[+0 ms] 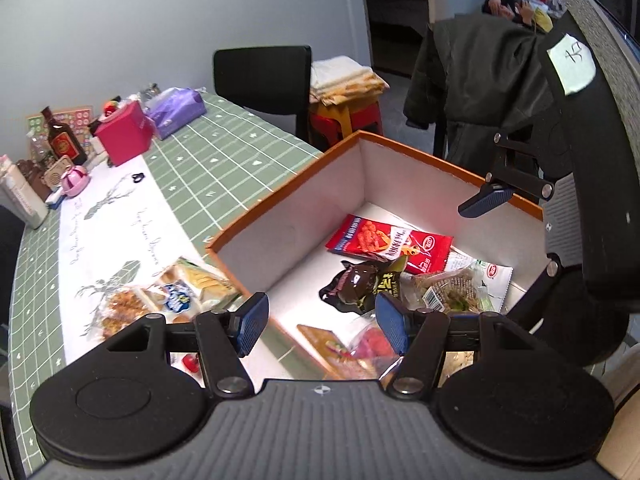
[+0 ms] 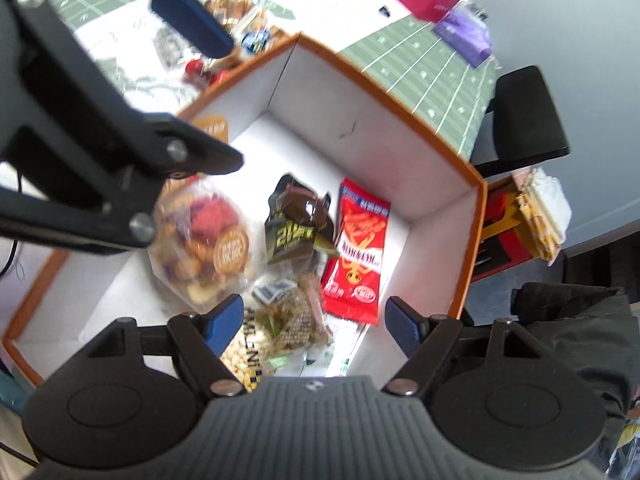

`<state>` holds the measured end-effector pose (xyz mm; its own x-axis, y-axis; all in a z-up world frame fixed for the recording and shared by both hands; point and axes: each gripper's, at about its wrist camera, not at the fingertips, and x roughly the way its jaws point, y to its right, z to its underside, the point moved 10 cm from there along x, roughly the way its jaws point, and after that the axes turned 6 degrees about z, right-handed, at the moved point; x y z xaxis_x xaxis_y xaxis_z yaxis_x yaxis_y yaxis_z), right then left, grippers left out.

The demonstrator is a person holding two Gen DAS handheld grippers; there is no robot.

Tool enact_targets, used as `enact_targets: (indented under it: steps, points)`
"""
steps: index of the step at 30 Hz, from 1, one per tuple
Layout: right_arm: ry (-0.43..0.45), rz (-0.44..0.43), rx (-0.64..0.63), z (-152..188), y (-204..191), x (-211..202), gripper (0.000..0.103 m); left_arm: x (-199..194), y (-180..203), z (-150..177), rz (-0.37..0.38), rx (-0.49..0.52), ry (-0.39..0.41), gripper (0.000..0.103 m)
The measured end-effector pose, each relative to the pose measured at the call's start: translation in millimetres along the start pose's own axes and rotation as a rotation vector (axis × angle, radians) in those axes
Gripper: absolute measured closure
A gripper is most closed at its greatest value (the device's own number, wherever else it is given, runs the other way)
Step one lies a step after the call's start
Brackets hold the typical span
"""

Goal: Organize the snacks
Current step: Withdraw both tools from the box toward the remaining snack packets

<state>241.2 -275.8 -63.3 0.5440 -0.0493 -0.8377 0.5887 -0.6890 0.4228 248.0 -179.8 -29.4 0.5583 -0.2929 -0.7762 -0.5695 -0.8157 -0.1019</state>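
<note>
Beyond my left tongs [image 1: 322, 322], parted and empty over the orange box [image 1: 280, 196], cookie packets [image 1: 188, 294] wait leftward on the tablecloth; light, crinkly, crushable, so I'd pinch a sealed edge. Right tongs [image 2: 314, 324] hang parted too.

A home dining room: a bench [image 1: 224, 152] under a green checked cloth, a chair [image 1: 264, 80], a draped coat [image 1: 480, 92], folded linens [image 1: 344, 80].

left gripper [image 1: 322, 322]: lower centre of its wrist frame, jaws spread wide, nothing between them. right gripper [image 2: 314, 322]: lower centre of its frame, jaws parted, unloaded.
</note>
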Motion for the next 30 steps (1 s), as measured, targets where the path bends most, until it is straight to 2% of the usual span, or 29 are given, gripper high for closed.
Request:
enact_targets:
  steps: [10, 20, 30]
  points:
    - [0.091, 0.028, 0.016, -35, -12, -24, 0.027, -28, -35, 25, -0.049, -0.054, 0.007, 0.031]
    - [0.215, -0.007, -0.023, -86, -47, -51, 0.028, -41, -84, 56, -0.113, -0.102, -0.012, 0.031]
    - [0.272, -0.063, -0.083, -139, -87, -31, 0.028, -33, -137, 87, -0.148, -0.137, -0.063, 0.031]
